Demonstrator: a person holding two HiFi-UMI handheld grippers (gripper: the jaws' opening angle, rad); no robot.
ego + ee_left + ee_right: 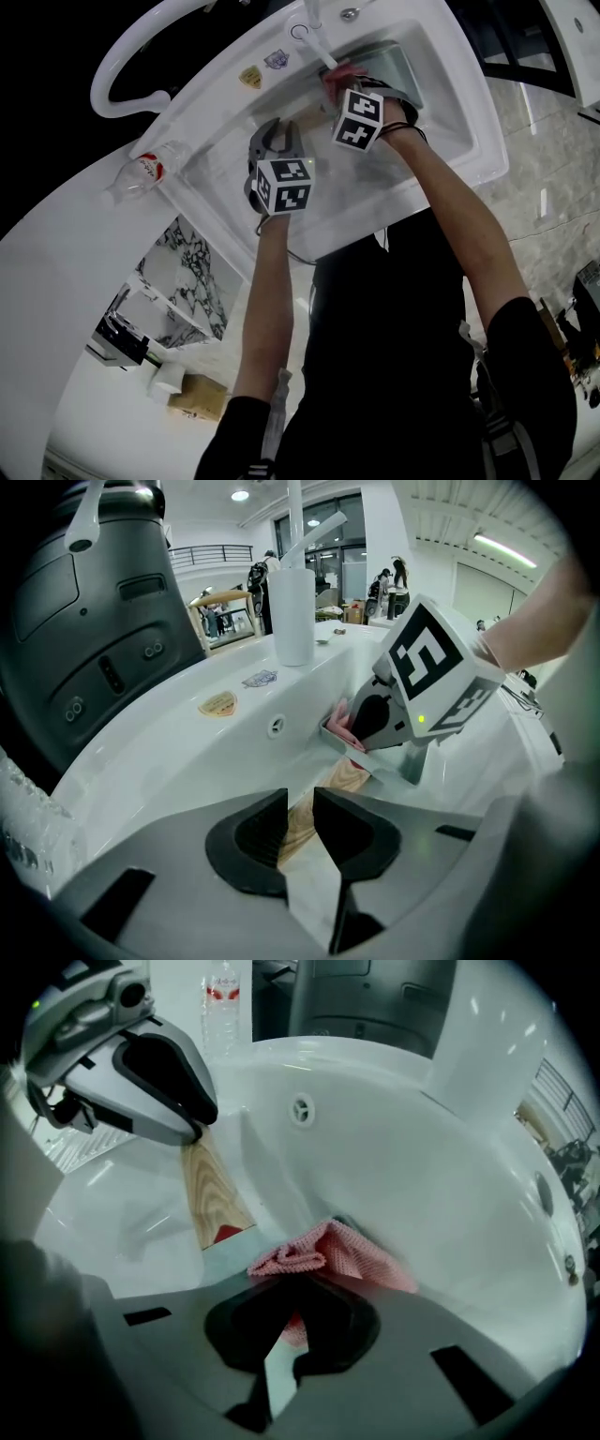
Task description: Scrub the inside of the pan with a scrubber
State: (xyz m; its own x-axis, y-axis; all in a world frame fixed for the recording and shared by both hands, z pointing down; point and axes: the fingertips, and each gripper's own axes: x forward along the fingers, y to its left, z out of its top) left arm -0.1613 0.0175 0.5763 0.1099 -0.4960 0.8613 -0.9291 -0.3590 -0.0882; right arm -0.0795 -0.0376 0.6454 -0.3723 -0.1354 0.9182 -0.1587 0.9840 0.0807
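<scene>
Down in the white sink [455, 112] lies the pan [394, 66], a grey one, at the end of the basin under the tap [292, 611]; its wooden handle [214, 1190] runs out from it across the basin toward our left side; how much of the pan's inside is covered we cannot tell, since the gripper cubes hide part of it from above. We hold the pink scrubber [347, 1251], a knitted cloth bunched into folds, in the right gripper [295, 1288]; its jaws are closed onto the cloth, which spills out past their tips and rests against the pan's edge close to where the handle joins. We hold the handle with the left gripper [300, 819]; its jaws are clamped on the pale wood from both sides, near the handle's free end. Both grippers sit near each other inside the basin, the right one farther in toward the tap. On the sink's rim behind the basin we see two stickers [217, 704]; a clear plastic bottle [141, 173] lies on the counter beside the sink's left corner.
</scene>
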